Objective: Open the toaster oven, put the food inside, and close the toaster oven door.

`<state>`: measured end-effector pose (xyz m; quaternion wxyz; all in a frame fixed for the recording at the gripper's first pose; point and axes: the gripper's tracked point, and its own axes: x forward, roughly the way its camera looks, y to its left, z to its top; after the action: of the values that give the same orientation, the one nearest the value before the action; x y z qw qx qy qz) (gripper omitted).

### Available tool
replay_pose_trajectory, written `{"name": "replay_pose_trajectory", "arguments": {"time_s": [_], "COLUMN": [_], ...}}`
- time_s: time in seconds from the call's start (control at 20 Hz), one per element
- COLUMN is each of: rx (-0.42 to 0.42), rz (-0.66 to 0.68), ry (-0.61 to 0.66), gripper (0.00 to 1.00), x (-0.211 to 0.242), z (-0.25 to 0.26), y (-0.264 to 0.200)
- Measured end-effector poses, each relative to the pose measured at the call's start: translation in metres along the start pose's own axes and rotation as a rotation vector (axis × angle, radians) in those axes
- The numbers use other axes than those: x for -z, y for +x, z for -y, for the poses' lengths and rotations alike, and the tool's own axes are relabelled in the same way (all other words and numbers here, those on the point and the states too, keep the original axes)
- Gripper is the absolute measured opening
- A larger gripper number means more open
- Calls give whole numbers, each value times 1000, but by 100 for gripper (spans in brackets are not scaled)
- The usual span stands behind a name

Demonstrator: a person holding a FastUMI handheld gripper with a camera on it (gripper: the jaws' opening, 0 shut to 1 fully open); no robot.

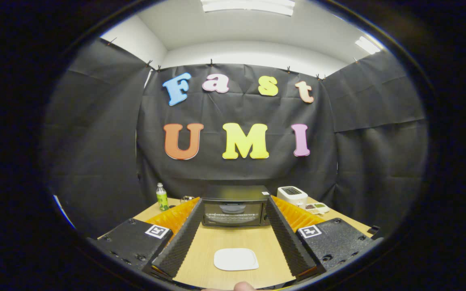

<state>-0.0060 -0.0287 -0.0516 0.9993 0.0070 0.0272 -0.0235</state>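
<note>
The oven [235, 205] sits at the far end of the table [233, 246], just below the frame's centre, squarely ahead of the gripper [233, 220] and beyond its fingertips. Its glass door looks closed, with a pale handle across the top of the glass. It is a rigid metal box, probably heavy enough to stay put under a gentle pull, though a sharp tug might slide it on the smooth wood. The best hold looks to be that handle: hook or pinch it near the middle and swing the door down on its bottom hinge. The glass is fragile and slick, so it is a poor place to push.

Nearer, in the lower centre between the fingers, lies a white plate [236, 259], flat on the table; whether it carries any food I cannot tell. If it is ceramic it will be stiff, smooth and thin at the rim, awkward to grip from above.

The fingers are spread wide and hold nothing.

Further out, a green bottle [162, 197] stands left of the oven, and a white toaster [292, 195] to its right, with a small tray [317, 208] beside it.
</note>
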Motion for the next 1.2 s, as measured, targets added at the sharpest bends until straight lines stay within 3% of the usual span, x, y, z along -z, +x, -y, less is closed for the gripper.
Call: {"name": "replay_pose_trajectory", "arguments": {"time_s": [0.4,0.9,1.2], "rx": [5,0,27], "rz": [14,-63,-79], "ry": [27,-23,66], "gripper": [100,100,100], "x": [-10,8,17], "z": [13,3,5], "y": [-37,-25,-10]}}
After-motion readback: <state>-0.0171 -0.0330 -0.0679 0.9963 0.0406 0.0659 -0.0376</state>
